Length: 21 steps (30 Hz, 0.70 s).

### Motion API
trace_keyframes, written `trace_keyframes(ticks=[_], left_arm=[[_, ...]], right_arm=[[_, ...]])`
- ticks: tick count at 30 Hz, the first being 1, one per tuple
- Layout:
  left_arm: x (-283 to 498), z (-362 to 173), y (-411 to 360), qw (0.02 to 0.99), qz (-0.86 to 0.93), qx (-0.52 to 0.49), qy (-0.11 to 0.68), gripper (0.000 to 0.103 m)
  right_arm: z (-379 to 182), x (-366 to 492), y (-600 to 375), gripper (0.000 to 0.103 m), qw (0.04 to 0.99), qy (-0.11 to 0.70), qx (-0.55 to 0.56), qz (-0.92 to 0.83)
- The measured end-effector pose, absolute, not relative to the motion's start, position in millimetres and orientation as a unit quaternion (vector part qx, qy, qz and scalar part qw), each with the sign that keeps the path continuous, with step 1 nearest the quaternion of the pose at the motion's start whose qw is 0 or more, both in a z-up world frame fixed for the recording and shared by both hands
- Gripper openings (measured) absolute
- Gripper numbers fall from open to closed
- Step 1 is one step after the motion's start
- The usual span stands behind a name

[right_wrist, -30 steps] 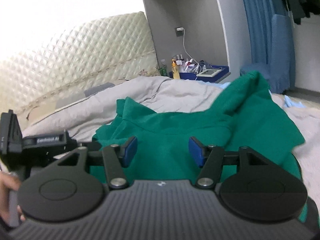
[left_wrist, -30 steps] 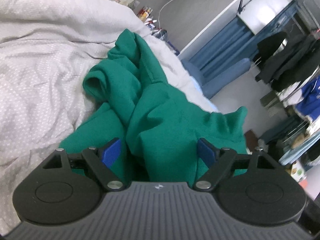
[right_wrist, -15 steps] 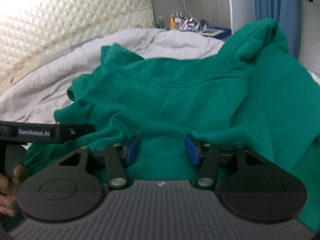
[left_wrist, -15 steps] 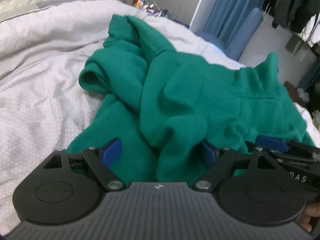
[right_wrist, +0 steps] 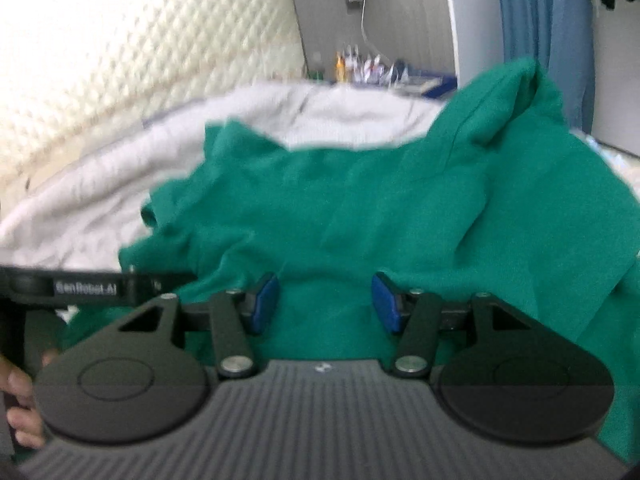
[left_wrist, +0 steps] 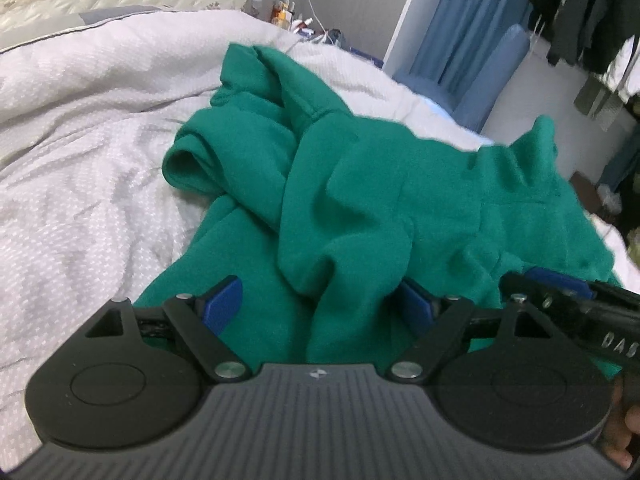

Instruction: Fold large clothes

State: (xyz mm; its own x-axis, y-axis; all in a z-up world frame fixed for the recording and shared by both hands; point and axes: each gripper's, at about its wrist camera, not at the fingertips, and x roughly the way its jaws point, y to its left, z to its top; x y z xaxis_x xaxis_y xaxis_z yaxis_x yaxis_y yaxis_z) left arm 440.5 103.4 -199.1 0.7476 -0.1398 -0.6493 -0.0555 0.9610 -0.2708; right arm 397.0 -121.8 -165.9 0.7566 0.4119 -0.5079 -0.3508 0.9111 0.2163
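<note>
A crumpled green fleece garment (left_wrist: 360,200) lies heaped on a pale grey quilted bedspread with a fine white dot pattern (left_wrist: 80,160), its folds bunched into ridges, with one rolled opening like a cuff or sleeve end facing the left of the left wrist view. The left gripper (left_wrist: 320,308), a black two-finger claw with blue pads, hangs low over the near part of the garment with its jaws spread wide; a fold of the green cloth rises between the pads, but the left pad stands clear of it and nothing is pinched. At the right edge of that view the right gripper (left_wrist: 560,292) reaches in from the side, just beside the left one and low over the same cloth. From its own camera, the right gripper (right_wrist: 324,304) is set about half apart, with green fabric lying between and under the blue pads; the picture is blurred and the pads do not visibly press on the cloth. The left gripper's black body shows at the left edge of the right wrist view, with a person's fingers (right_wrist: 20,400) wrapped around its handle. Behind the bed stand a cream diamond-quilted headboard (right_wrist: 120,60), a small cluster of bottles on a bedside surface (left_wrist: 284,12) and blue curtains (left_wrist: 452,28).
</note>
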Motion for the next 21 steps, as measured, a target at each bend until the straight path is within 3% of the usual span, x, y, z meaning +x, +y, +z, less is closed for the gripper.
trace_keyframes(ticks=[3,7,12,18,21], left_arm=[[432,-189,109,0.929,-0.028,-0.159,0.334,0.087],[420,-178,108,0.941,-0.028,-0.157,0.298,0.087],[416,-178,100,0.944,-0.031,-0.139,0.296,0.087],[416,-188,103,0.938,-0.029,-0.157,0.309,0.087],[420,-190,102,0.938,-0.028,-0.155,0.309,0.087]], right_arm=[[-147,394,-132,0.058,0.948,0.242,0.069,0.195],[-131,403,-147,0.076,0.959,0.217,0.080,0.164],[-134,444,-153,0.076,0.959,0.233,0.082,0.135],[-156,485,-151,0.075,0.956,0.273,0.052,0.092],[-164,493,-150,0.052,0.952,0.288,0.036,0.098]])
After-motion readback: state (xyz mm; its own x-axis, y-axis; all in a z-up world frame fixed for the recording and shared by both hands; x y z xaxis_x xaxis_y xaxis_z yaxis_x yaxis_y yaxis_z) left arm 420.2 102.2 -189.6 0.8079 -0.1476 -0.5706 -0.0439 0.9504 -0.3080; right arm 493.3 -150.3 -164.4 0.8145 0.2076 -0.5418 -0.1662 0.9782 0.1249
